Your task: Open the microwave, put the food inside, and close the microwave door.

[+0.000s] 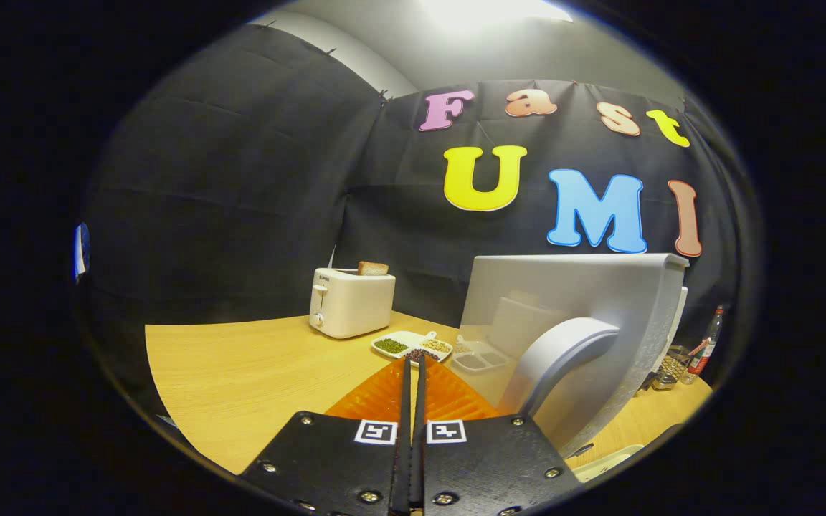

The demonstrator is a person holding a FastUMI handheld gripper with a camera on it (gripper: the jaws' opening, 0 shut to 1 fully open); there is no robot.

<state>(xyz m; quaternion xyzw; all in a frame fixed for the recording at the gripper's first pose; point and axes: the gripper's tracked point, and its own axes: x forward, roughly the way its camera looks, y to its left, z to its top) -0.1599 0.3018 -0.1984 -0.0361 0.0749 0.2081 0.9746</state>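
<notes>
Gripper (pixel 412 376) at 6 o'clock, fingers pressed together side by side with no gap and nothing between them, tips reaching toward the sectioned dish. Microwave door (pixel 563 322) swung open at 3 o'clock of the fingers, just beside them, edge-on and upright, glossy face mirroring the toaster and the dish. Curved pale door handle (pixel 563 351) standing out from that face, nearest the right finger. Microwave body mostly hidden behind the door; interior not visible, so cannot tell whether any food sits inside. White sectioned dish (pixel 413 345) at 12 o'clock, just beyond the fingertips, holding green beans, dark beans and pale grains in separate compartments. White toaster (pixel 350 302) at 11 o'clock, farther back near the cloth wall, with a slice of toast (pixel 373 268) standing up out of its slot. Wooden table (pixel 241 373) bare from 9 to 10 o'clock. Bottle (pixel 705 347) with a red cap and a small container of utensils (pixel 667 369) at 2 o'clock, past the door's far edge, near the table's back corner.
</notes>
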